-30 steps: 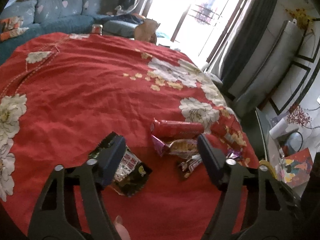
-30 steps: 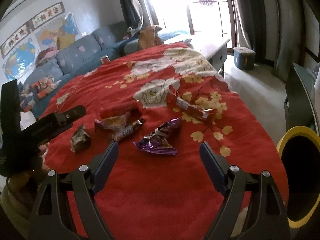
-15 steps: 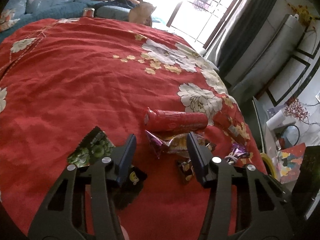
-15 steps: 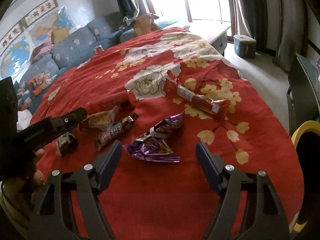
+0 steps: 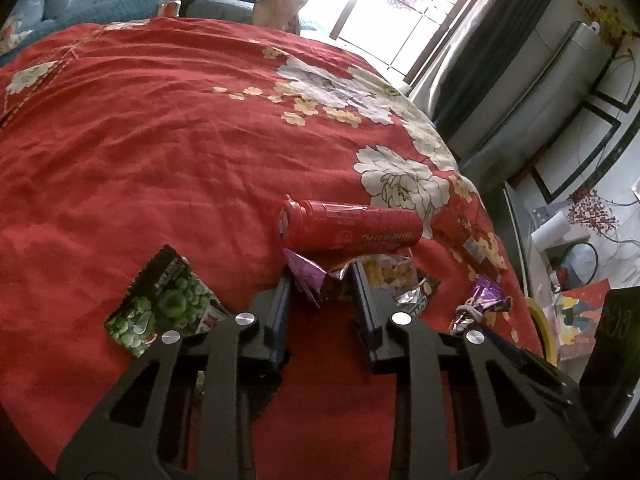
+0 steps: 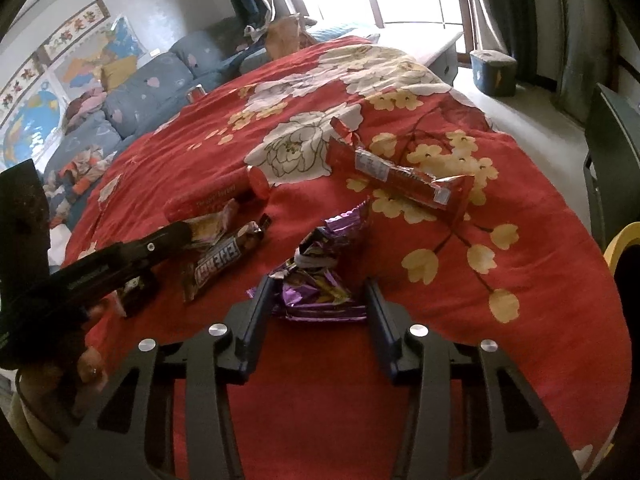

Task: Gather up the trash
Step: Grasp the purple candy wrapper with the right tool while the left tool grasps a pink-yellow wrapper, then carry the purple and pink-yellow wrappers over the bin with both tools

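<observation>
My left gripper closes around a crinkled purple-and-yellow snack wrapper; my right gripper closes around a crumpled purple foil wrapper. A red cylindrical tube blocks ahead, and the red floral tablecloth's right edge lies near.

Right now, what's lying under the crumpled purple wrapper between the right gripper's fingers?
Only the red floral tablecloth shows around the purple wrapper. The right gripper is closing on it; whatever lies beneath is covered.

A tube lies behind a snack wrapper; a pea packet lies left of both.
</observation>
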Demonstrator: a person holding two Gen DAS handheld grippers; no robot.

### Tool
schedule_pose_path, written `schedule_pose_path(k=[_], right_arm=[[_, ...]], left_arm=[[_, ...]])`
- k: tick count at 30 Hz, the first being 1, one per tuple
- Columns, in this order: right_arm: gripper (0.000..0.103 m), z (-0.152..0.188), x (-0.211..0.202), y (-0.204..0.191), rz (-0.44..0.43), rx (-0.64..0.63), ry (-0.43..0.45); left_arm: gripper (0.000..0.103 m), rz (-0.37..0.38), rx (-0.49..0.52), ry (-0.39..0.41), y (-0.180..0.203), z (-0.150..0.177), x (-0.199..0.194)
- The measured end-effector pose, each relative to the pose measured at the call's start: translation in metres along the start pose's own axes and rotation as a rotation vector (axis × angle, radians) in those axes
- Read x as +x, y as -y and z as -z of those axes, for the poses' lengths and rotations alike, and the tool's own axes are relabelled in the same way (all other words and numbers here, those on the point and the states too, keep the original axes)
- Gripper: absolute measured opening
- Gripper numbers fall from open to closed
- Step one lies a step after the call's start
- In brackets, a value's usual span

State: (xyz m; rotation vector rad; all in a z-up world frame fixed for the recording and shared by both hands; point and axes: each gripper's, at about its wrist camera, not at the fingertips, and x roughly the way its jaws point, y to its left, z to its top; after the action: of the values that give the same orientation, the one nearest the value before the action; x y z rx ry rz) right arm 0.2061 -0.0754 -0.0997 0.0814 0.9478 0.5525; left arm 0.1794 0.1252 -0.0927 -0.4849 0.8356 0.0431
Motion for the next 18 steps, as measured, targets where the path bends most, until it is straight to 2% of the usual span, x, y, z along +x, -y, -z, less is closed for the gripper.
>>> schedule_pose_path(k=[5, 18], right_arm=[[0.042, 0.003, -0.002, -0.001, -0.008, -0.003, 0.004], [0.039, 0.017, -0.021, -0.003, -0.025, -0.016, 0.023]], left_arm=[[0.014, 0.013, 0.007, -0.006, 0.001, 0.001, 0.001], [0.014, 0.038, 0.032, 0.036, 0.015, 0.007, -0.02]])
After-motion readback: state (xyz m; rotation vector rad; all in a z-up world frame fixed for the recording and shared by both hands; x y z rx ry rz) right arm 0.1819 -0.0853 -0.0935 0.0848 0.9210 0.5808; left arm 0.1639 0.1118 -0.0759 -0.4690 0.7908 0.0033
